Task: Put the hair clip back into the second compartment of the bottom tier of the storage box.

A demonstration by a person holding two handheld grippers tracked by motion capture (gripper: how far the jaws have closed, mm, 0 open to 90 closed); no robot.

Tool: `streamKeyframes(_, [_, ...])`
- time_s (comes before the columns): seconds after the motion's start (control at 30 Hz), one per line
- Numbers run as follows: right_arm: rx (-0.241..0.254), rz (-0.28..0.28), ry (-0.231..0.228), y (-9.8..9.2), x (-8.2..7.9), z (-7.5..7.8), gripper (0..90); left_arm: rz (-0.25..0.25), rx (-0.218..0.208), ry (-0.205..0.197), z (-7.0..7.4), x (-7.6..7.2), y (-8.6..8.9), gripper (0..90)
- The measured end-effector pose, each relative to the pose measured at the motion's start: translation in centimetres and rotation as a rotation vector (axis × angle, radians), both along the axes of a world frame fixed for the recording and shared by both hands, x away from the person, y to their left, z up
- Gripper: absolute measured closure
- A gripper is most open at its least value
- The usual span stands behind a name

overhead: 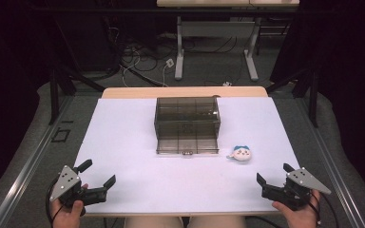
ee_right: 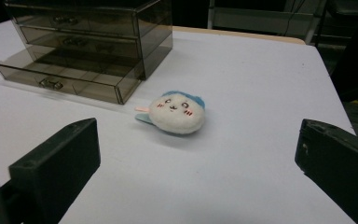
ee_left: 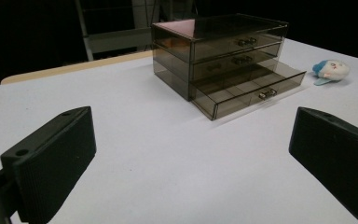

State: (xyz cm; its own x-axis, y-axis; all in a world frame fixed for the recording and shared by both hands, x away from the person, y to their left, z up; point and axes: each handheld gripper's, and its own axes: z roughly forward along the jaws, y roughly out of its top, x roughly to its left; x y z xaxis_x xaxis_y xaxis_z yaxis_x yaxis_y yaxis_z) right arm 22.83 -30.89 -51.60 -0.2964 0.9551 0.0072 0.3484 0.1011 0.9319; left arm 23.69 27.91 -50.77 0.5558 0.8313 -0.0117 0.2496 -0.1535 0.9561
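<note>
Smoked 3-drawer organizer [overhead: 187, 124] sits at table [overhead: 123, 142] centre, bottom drawer [overhead: 187, 145] pulled out; small white-and-blue plush toy [overhead: 240, 153] lies just beside the drawer's front corner at 4 o'clock. Left gripper [overhead: 95, 176] at 7 o'clock and right gripper [overhead: 273, 175] at 5 o'clock, both jaws spread wide, holding nothing, well apart from organizer.

A drawer unit [overhead: 187, 124] stands mid-counter [overhead: 123, 142], bottom drawer [overhead: 187, 145] pulled out; a plush toy [overhead: 240, 153] lies just right of that drawer.
</note>
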Motion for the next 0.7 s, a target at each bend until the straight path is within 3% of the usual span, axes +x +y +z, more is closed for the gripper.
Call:
streamKeyframes(0.07, [-0.013,-0.003,0.012,0.1,-0.1,0.0,5.9,-0.009,0.006,0.009,0.0,0.0,0.0,0.7])
streamKeyframes(0.17, [-0.037,0.002,-0.007,0.1,0.0,-0.1,6.5,-0.014,0.002,0.024,-0.1,0.1,-0.2,0.9])
streamKeyframes(0.3, [-0.048,0.012,-0.013,0.2,0.1,-0.1,8.2,-0.005,0.013,0.013,-0.2,0.1,-0.3,1.0])
streamKeyframes(0.53, [-0.061,0.020,0.019,0.3,0.7,0.0,13.7,0.002,0.015,0.012,-0.2,0.0,-0.2,1.1])
streamKeyframes(0.63, [-0.080,0.037,0.052,0.3,0.9,0.1,14.6,0.011,0.006,0.018,-0.3,-0.1,-0.2,1.1])
streamKeyframes(0.7, [-0.084,0.047,0.045,0.4,1.2,0.1,14.7,0.010,0.007,0.016,-0.3,-0.1,-0.2,1.1])
